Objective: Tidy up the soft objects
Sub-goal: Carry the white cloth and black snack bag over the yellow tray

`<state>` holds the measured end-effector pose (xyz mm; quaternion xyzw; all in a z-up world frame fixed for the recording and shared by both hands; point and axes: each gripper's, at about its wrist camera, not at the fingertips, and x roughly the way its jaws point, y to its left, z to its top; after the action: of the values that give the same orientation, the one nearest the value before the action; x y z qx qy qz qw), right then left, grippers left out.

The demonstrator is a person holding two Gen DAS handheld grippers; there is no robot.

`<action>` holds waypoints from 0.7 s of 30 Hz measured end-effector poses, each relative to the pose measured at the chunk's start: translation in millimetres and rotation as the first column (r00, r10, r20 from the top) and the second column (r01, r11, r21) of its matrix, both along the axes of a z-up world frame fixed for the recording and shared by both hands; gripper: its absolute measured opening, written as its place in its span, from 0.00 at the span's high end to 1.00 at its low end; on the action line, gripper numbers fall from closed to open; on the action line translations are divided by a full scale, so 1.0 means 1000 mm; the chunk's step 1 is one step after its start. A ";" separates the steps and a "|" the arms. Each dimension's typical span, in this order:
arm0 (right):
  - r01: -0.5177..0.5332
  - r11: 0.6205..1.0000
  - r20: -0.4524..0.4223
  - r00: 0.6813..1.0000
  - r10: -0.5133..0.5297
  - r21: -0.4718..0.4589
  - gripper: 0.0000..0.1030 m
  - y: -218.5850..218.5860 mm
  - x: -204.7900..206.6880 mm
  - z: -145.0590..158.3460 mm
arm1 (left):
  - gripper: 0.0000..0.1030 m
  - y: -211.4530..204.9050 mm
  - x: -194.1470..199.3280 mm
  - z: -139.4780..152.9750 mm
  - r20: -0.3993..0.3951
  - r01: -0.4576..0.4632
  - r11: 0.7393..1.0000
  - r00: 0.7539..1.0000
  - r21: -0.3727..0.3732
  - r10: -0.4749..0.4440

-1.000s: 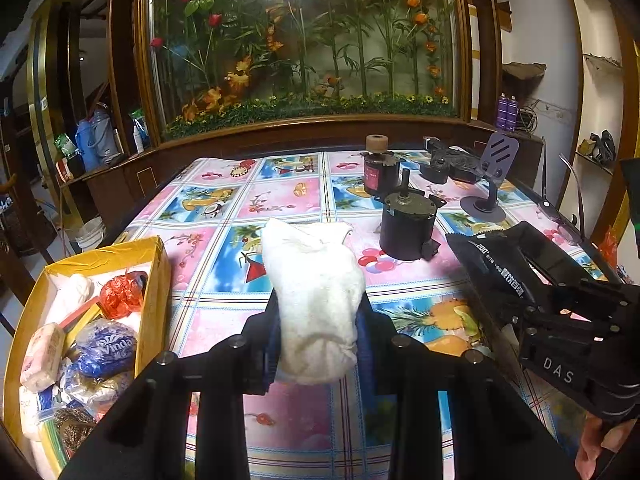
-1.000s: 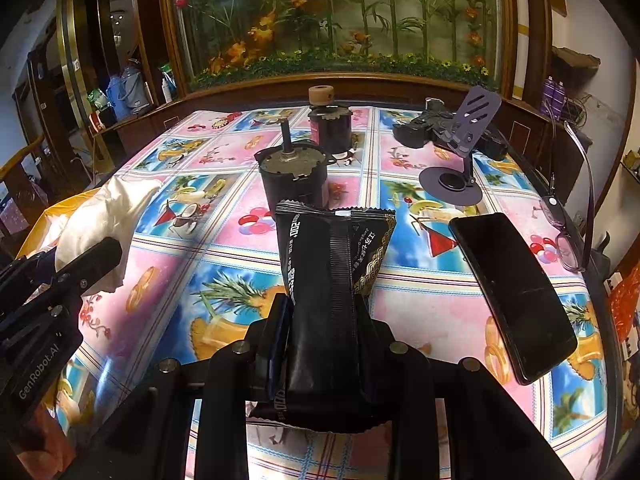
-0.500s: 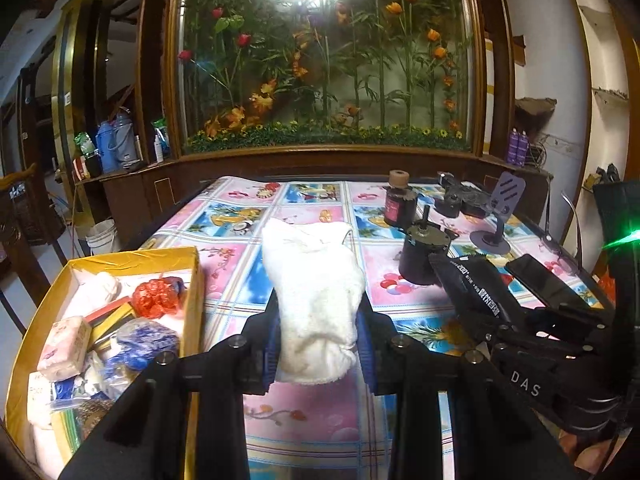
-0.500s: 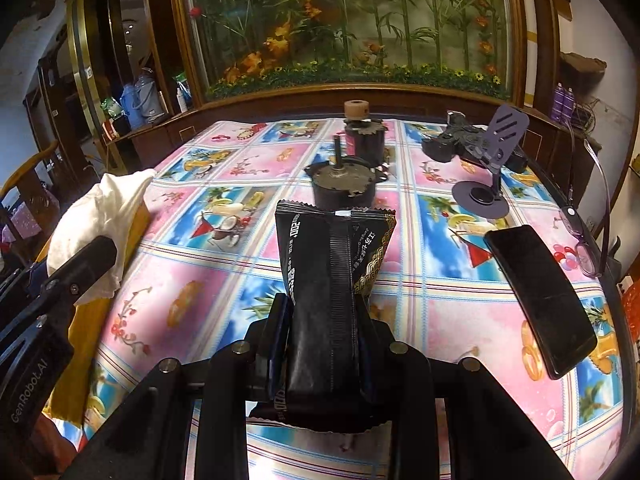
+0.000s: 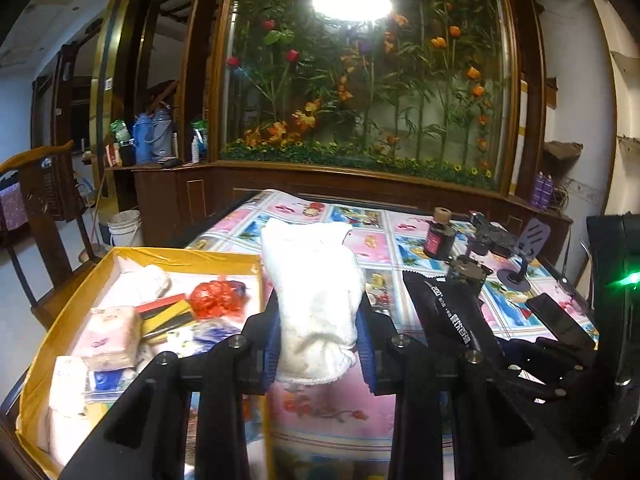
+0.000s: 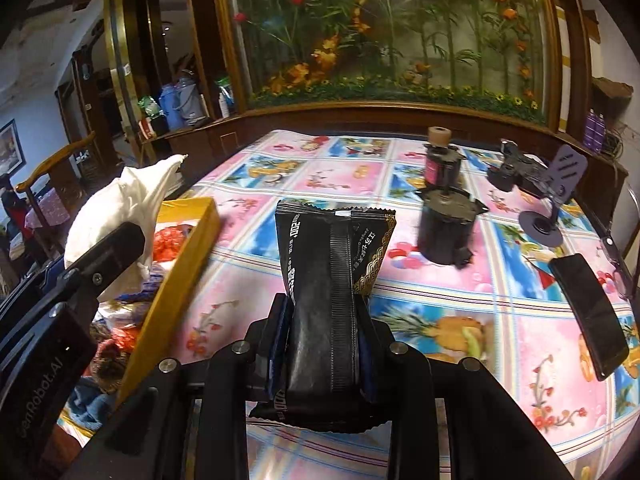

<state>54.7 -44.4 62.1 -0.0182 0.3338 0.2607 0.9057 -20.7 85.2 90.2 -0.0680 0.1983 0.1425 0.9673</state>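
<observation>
Floral oilcloth covers the tabletop [image 6: 304, 184]. Left gripper [image 5: 318, 340] clamps a white towel [image 5: 314, 296]; right gripper [image 6: 324, 344] pinches a black snack packet [image 6: 328, 280]. Both should clear the yellow box [image 5: 52, 344] wall at the table's left edge before letting go, the towel first. Since a second ago, the box has come much closer.

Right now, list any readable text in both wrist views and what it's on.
"GenRobot.AI": on the body of the left tool, seen from the right wrist view; the left tool holds a white cloth.
"200": on the black snack packet held in the right tool.
Remaining print on the packet, including the gold-patterned panel: too small and blurred to read.
Wrappers in the yellow box: unreadable.
</observation>
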 end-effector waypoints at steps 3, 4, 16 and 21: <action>-0.035 0.999 -0.002 0.999 0.035 0.017 0.68 0.018 -0.007 0.003 | 0.70 0.013 -0.013 0.003 0.009 -0.025 1.000 1.000 -0.015 0.025; -0.047 0.999 0.000 0.999 0.047 0.021 0.68 0.023 -0.009 0.003 | 0.70 0.019 -0.017 0.005 0.010 -0.031 0.999 0.999 -0.026 0.031; -0.176 0.984 0.020 0.984 0.175 0.035 0.68 0.077 -0.043 0.006 | 0.69 0.078 -0.061 0.010 0.012 -0.190 0.982 0.982 -0.024 0.190; -0.216 0.975 0.001 0.976 0.216 0.045 0.68 0.096 -0.050 0.005 | 0.69 0.101 -0.072 0.002 -0.016 -0.252 0.967 0.968 -0.023 0.252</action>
<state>4.5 51.6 67.5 -0.0336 0.3259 0.3651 0.8714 -93.2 185.9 92.2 -0.1036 0.1960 0.2624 0.9391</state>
